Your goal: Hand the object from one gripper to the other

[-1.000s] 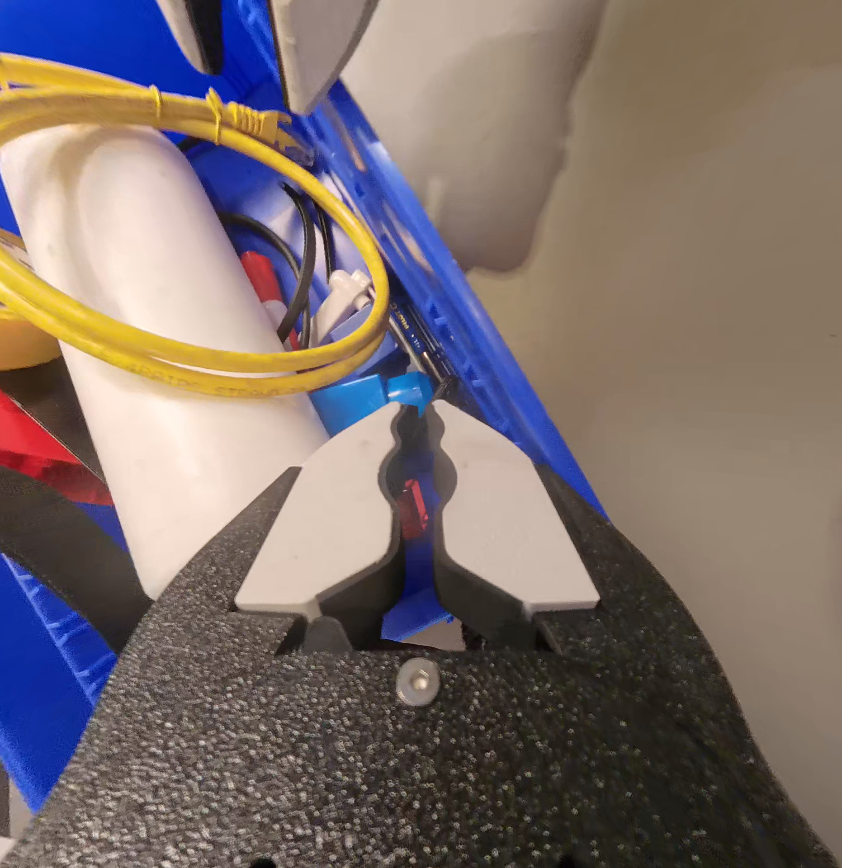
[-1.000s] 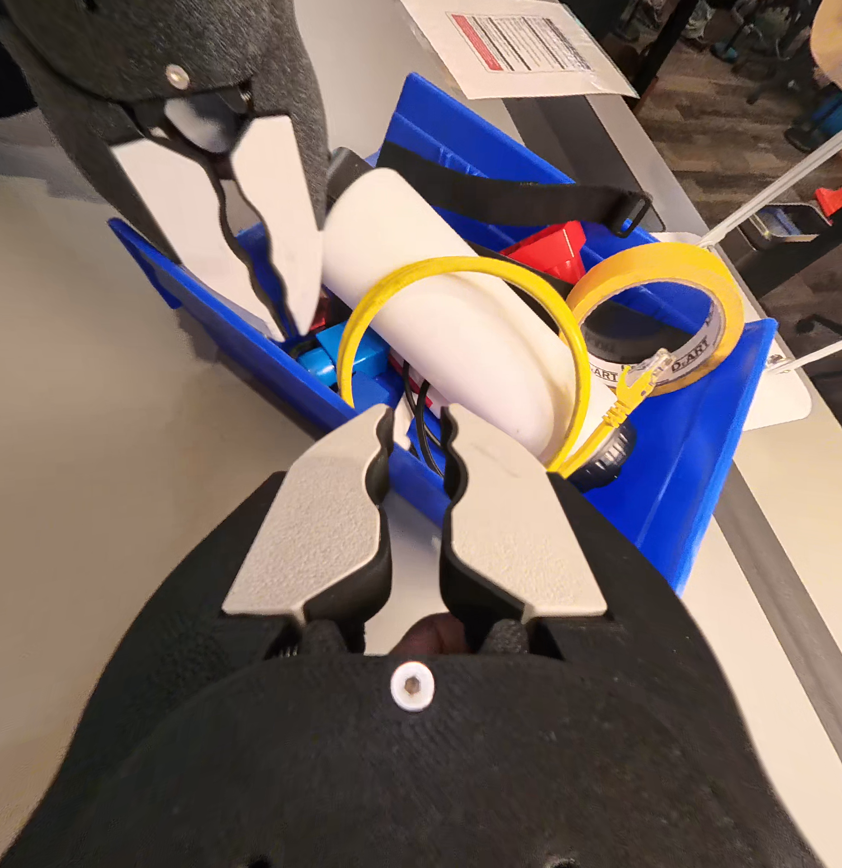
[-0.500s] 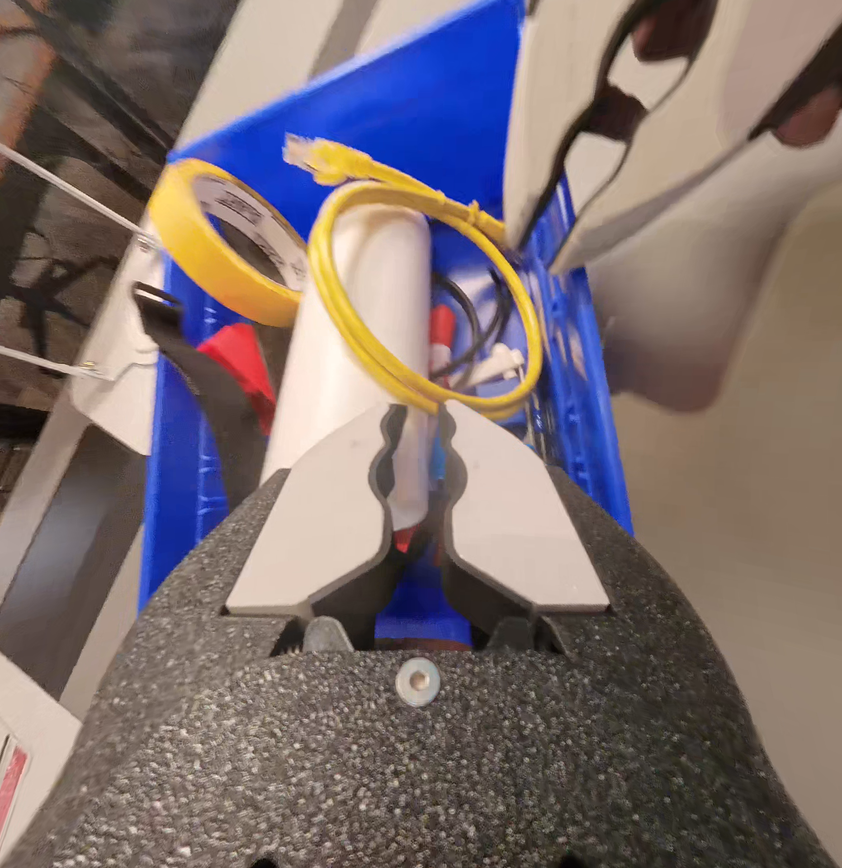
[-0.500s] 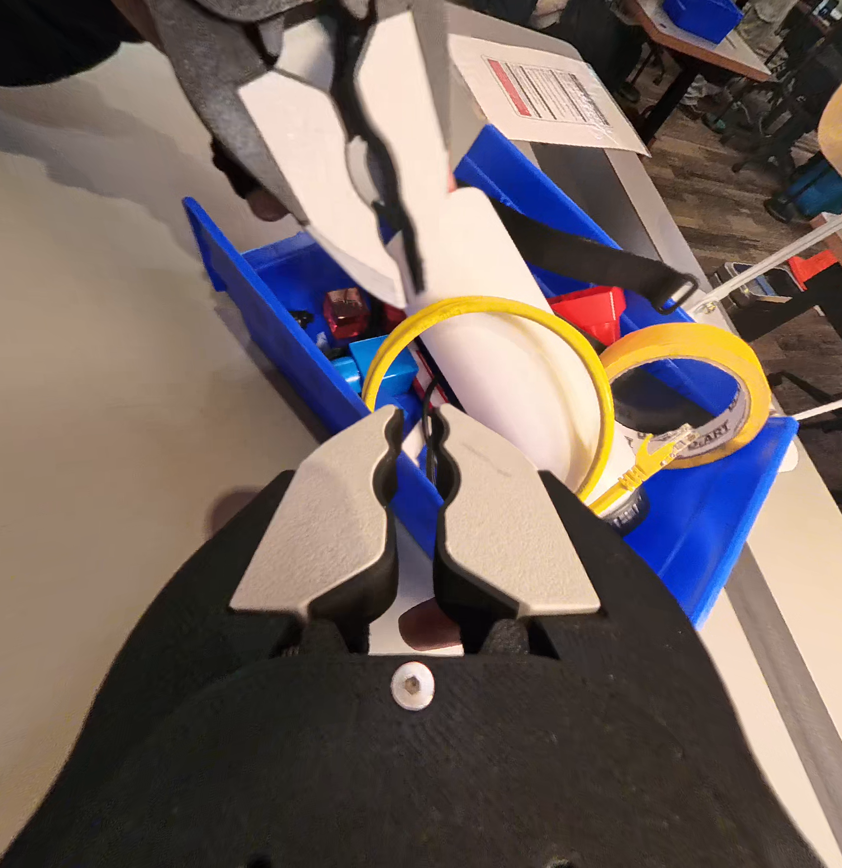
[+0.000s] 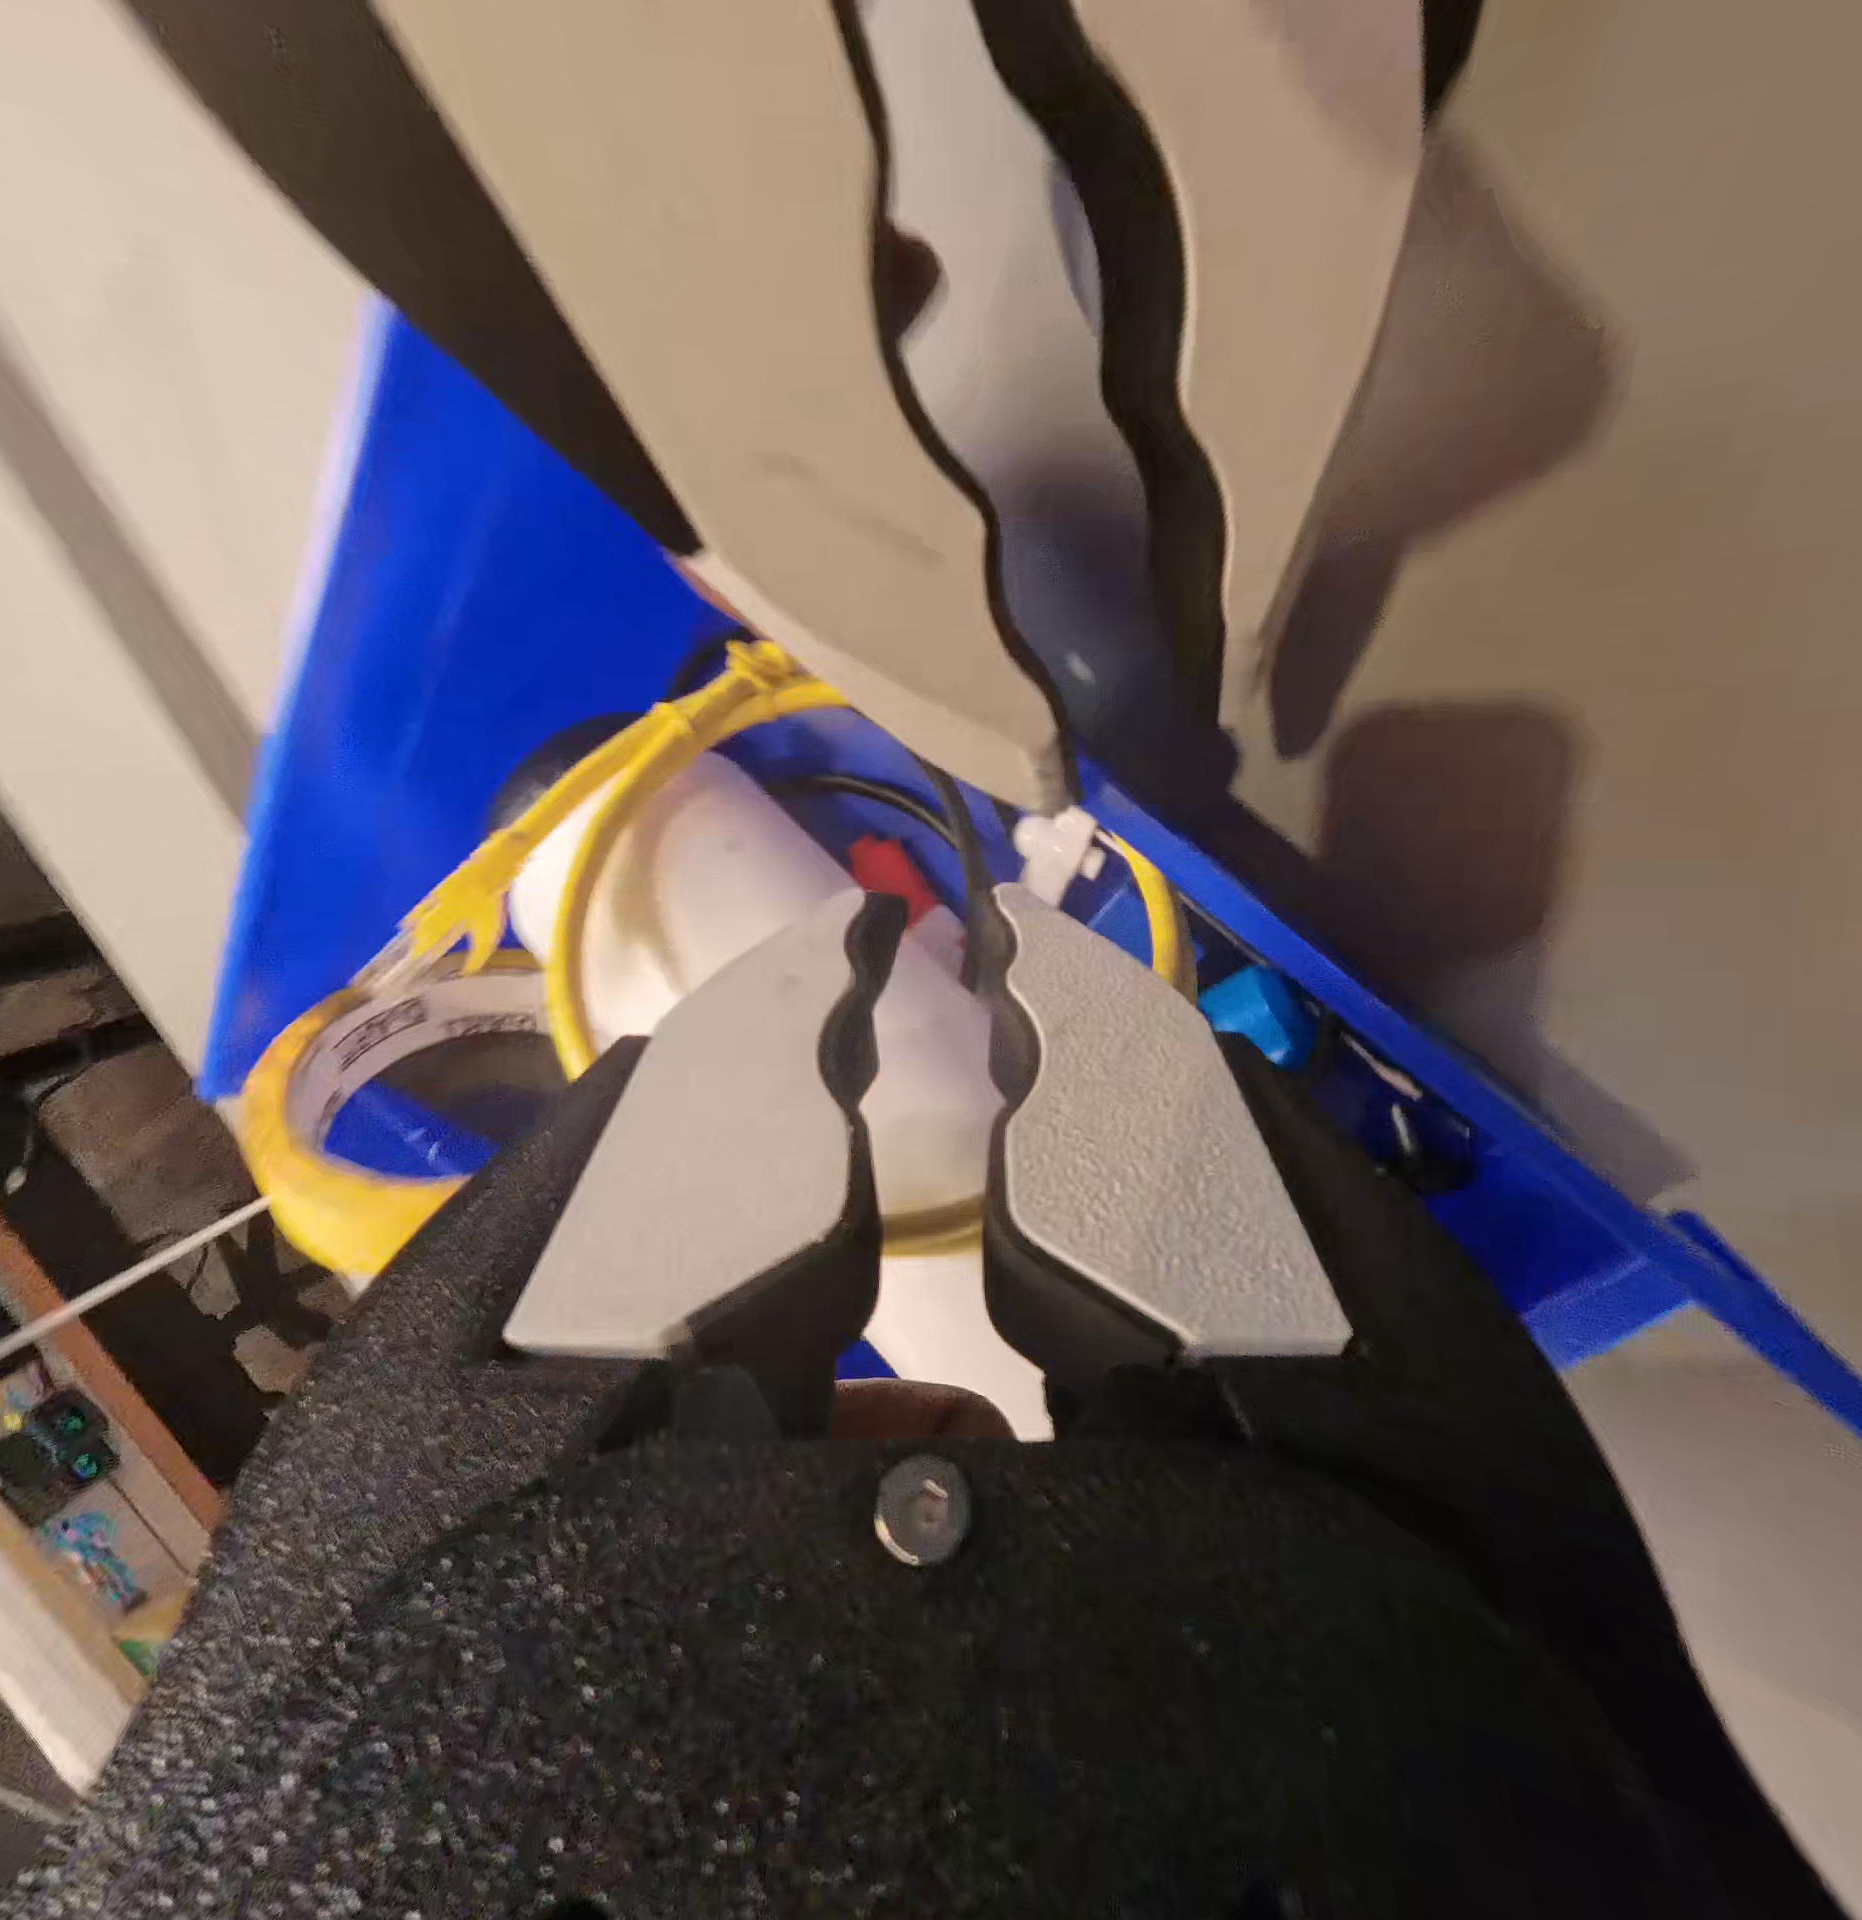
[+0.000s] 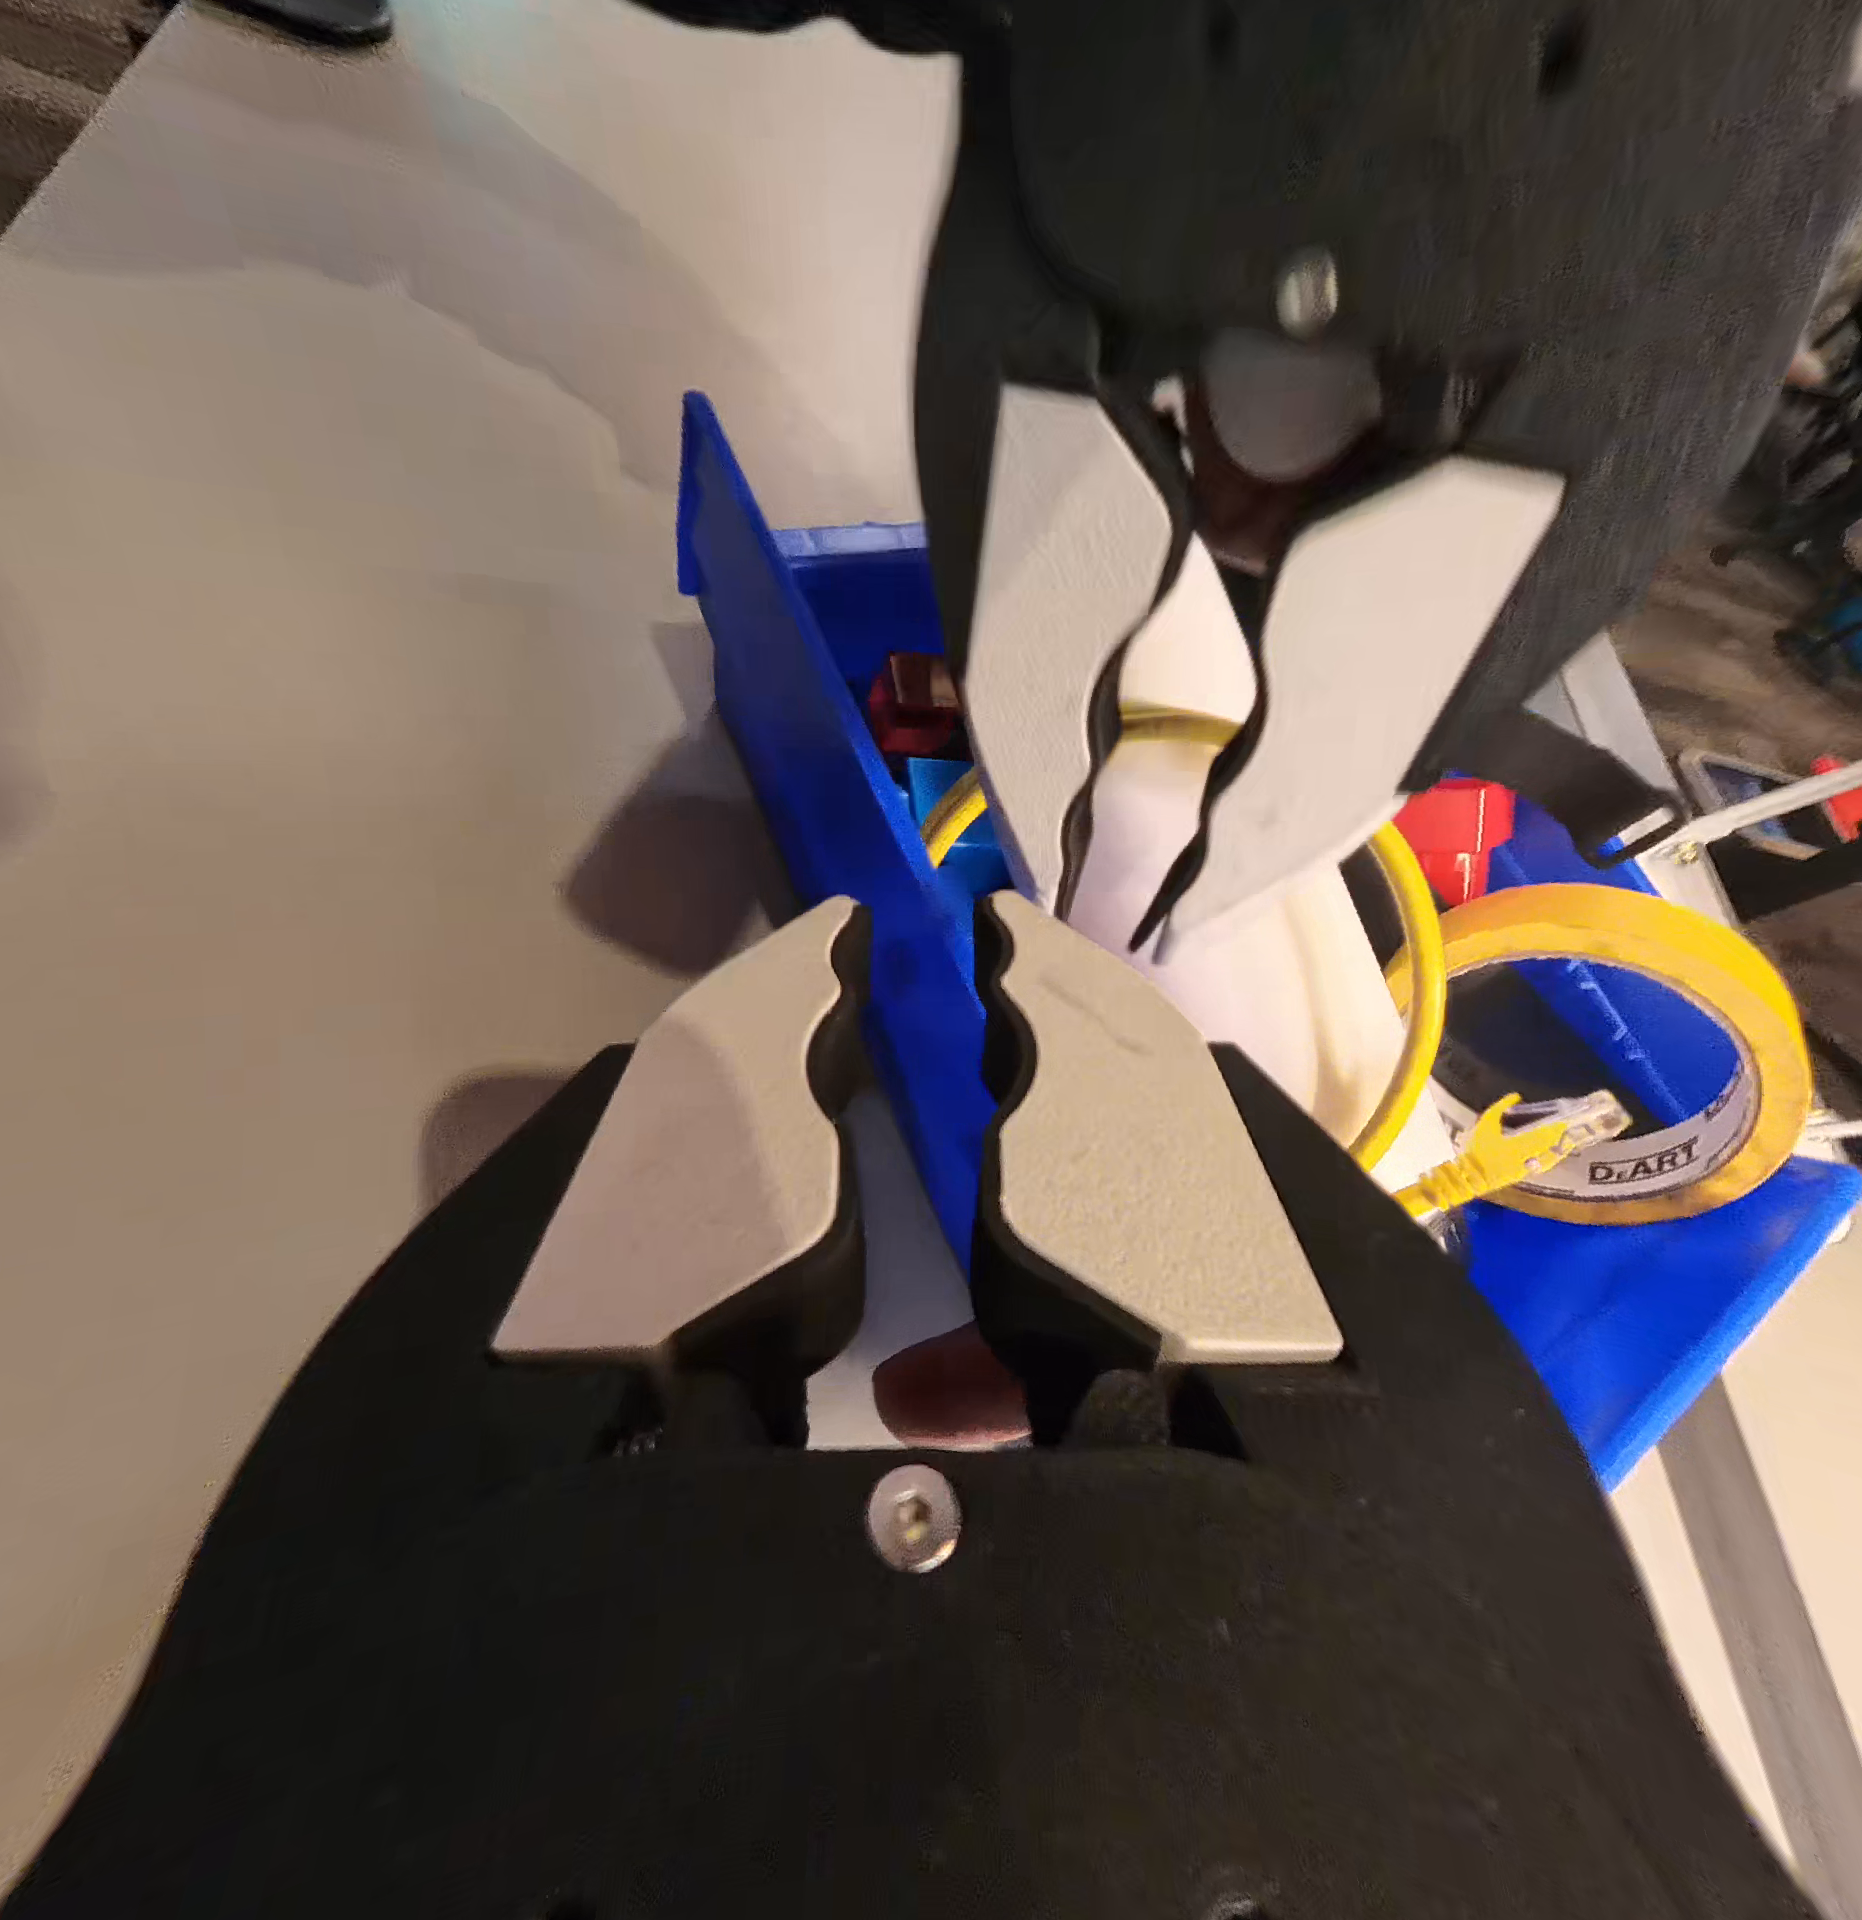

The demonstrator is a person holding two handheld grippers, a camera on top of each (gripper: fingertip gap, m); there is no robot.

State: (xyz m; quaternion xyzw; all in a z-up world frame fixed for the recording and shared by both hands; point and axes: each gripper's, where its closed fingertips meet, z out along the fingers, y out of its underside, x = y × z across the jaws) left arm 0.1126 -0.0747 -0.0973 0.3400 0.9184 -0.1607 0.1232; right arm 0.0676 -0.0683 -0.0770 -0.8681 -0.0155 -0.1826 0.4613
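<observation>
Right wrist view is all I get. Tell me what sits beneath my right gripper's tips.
Observer: A small white connector sits just below one fingertip of the right gripper, inside the blue bin.
Operator: Trace its wire.
Observer: A thin black wire runs from beside it toward the left gripper, reaching one finger's inner edge; whether they touch is unclear.
Operator: Name what lies just past the left tips.
Observer: A small red piece, beside the white tube.
</observation>
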